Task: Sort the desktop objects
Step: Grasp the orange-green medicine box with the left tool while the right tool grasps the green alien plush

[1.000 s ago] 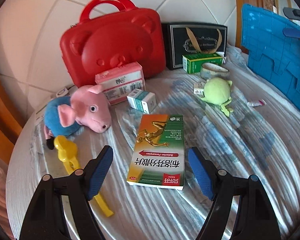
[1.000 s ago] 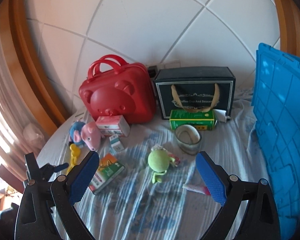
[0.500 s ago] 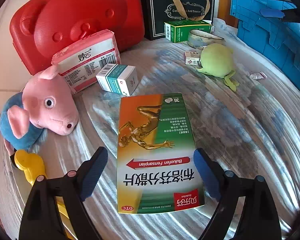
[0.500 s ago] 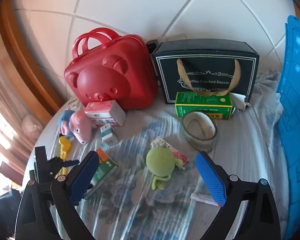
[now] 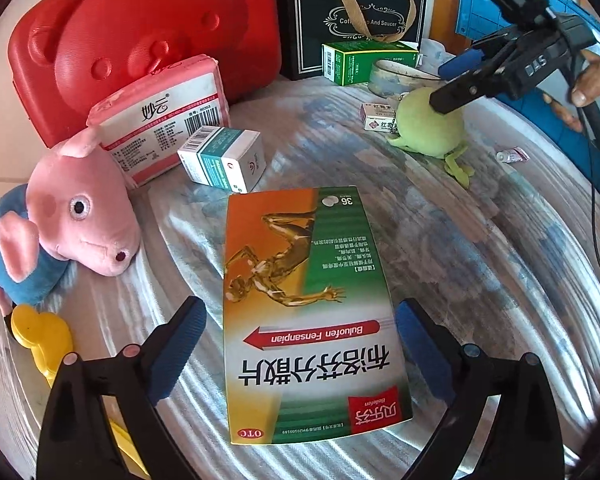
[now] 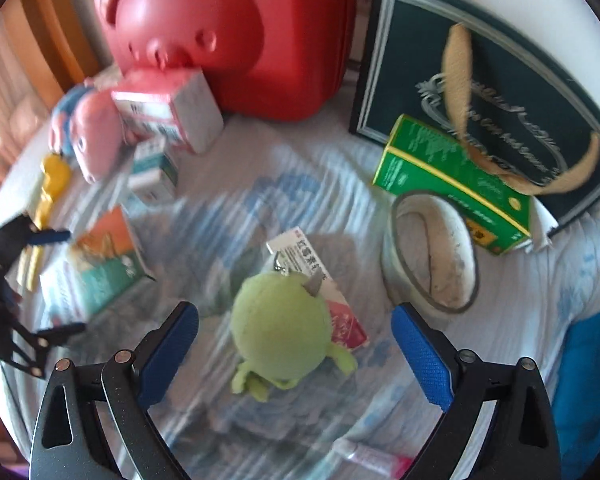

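My left gripper is open, its blue pads either side of a flat orange-and-green medicine box lying on the cloth, not touching it. My right gripper is open just above a green plush monster, which lies between its fingers; it also shows in the left wrist view. A small red-and-white box lies partly under the monster. The right gripper shows in the left wrist view over the monster.
A red bear case, pink box, teal-white box, pig plush and yellow toy stand left. A dark gift bag, green box, bowl, small tube and blue crate stand right.
Both grippers moved forward and down. The left one now straddles the medicine box; the right one came down over the green monster. Nothing was grasped.
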### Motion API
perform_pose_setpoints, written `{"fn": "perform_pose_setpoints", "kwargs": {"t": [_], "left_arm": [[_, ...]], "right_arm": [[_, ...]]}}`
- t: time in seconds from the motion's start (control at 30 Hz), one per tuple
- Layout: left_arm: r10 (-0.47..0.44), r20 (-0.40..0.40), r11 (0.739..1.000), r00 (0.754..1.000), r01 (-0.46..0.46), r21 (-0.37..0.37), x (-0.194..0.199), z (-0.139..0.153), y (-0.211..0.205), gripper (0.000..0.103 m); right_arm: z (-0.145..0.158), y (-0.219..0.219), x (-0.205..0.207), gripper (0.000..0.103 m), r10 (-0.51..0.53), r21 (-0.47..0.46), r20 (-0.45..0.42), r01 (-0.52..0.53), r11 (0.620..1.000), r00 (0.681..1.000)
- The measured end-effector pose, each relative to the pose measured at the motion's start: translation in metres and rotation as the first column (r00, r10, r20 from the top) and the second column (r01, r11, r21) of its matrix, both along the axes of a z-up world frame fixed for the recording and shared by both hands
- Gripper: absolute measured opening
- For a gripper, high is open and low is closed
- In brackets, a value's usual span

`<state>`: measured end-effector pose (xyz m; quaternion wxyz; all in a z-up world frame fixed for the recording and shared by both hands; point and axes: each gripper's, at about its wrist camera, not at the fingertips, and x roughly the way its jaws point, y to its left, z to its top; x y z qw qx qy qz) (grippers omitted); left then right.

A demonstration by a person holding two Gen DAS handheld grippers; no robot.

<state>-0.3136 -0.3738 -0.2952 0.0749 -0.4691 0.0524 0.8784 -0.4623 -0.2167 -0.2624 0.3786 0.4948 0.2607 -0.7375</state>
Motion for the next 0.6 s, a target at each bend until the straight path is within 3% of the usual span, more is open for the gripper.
{"fn": "perform_pose_setpoints", "kwargs": {"t": [0.07, 0.13, 0.17, 0.23, 0.3, 0.5, 0.6], "left_arm": [[-0.012, 0.007, 1.000, 1.000, 0.012, 0.009, -0.002, 0.000, -0.001, 0.097], [-0.023, 0.014, 1.000, 1.000, 0.023, 0.020, -0.003, -0.001, -0.003, 0.098], [-0.017, 0.023, 0.999, 1.000, 0.016, 0.039, -0.004, -0.001, -0.004, 0.098], [0.009, 0.039, 0.997, 0.999, -0.012, 0.073, -0.005, -0.003, -0.006, 0.097], [0.000, 0.026, 0.998, 1.000, -0.001, 0.063, -0.002, -0.003, -0.001, 0.094], [0.034, 0.038, 0.996, 0.999, -0.037, 0.080, 0.002, -0.004, 0.006, 0.087], [-0.022, 0.052, 1.000, 0.998, 0.021, 0.024, 0.004, -0.005, 0.023, 0.068]], "right_arm": [[-0.014, -0.006, -0.004, 0.094, 0.013, 0.049, 0.022, -0.014, 0.999, 1.000], [-0.024, -0.011, -0.002, 0.080, 0.038, 0.071, 0.046, -0.042, 0.997, 0.998], [-0.029, -0.013, 0.000, 0.069, 0.041, 0.094, 0.038, -0.045, 0.995, 0.998], [-0.037, -0.016, 0.005, 0.067, 0.055, 0.129, 0.002, -0.055, 0.990, 0.998], [-0.037, -0.016, 0.009, 0.059, 0.051, 0.126, -0.024, -0.048, 0.991, 0.998], [-0.039, 0.000, 0.014, 0.059, -0.004, 0.093, -0.026, 0.006, 0.996, 1.000], [-0.039, 0.009, 0.015, 0.058, -0.026, 0.078, -0.022, 0.028, 0.997, 0.999]]}}
